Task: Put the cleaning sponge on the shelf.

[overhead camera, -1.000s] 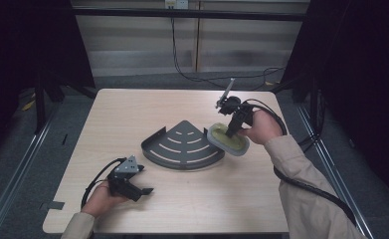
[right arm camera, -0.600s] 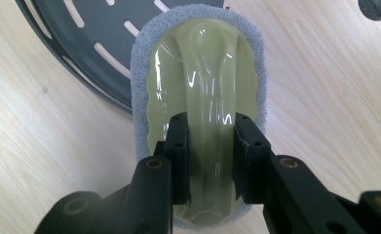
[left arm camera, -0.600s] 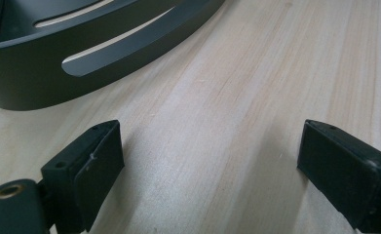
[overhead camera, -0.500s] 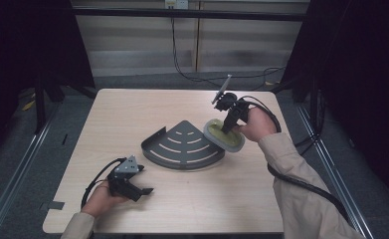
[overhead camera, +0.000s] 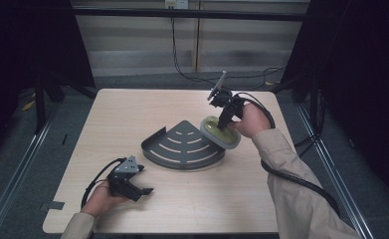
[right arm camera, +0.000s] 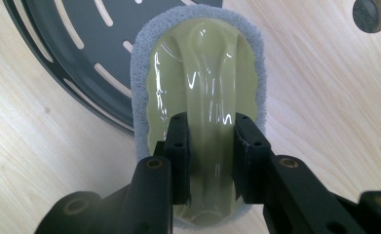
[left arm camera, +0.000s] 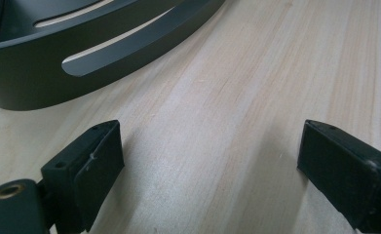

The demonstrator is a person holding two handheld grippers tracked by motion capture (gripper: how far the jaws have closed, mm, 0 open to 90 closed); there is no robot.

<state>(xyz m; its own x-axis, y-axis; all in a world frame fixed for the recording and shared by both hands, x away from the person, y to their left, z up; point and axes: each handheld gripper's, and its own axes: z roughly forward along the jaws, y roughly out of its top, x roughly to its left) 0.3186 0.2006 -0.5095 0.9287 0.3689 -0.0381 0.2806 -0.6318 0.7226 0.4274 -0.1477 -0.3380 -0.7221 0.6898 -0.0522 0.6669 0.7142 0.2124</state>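
A dark grey quarter-round slotted tray (overhead camera: 184,147) lies mid-table. My right gripper (overhead camera: 225,123) is shut on the raised handle of a pale yellow-green scrubber (overhead camera: 220,131) with a grey pad around its edge, held tilted over the tray's right rim. In the right gripper view the jaws clamp the glossy handle of the scrubber (right arm camera: 202,102) from both sides, with the tray (right arm camera: 88,53) beneath at upper left. My left gripper (overhead camera: 141,191) rests on the table at the front left, open and with nothing in it. In the left gripper view the tray's curved wall (left arm camera: 81,58) lies ahead of its fingertips (left arm camera: 93,163).
The light wooden table (overhead camera: 132,114) has bare room on the left and at the back. A small dark round thing (right arm camera: 371,14) shows at the top right of the right gripper view. Cables trail from both grippers. Dark frame rails stand along both sides of the table.
My right hand has shifted slightly up the view and leftward with the scrubber, bringing it over the tray's right rim. My left gripper has stayed still.
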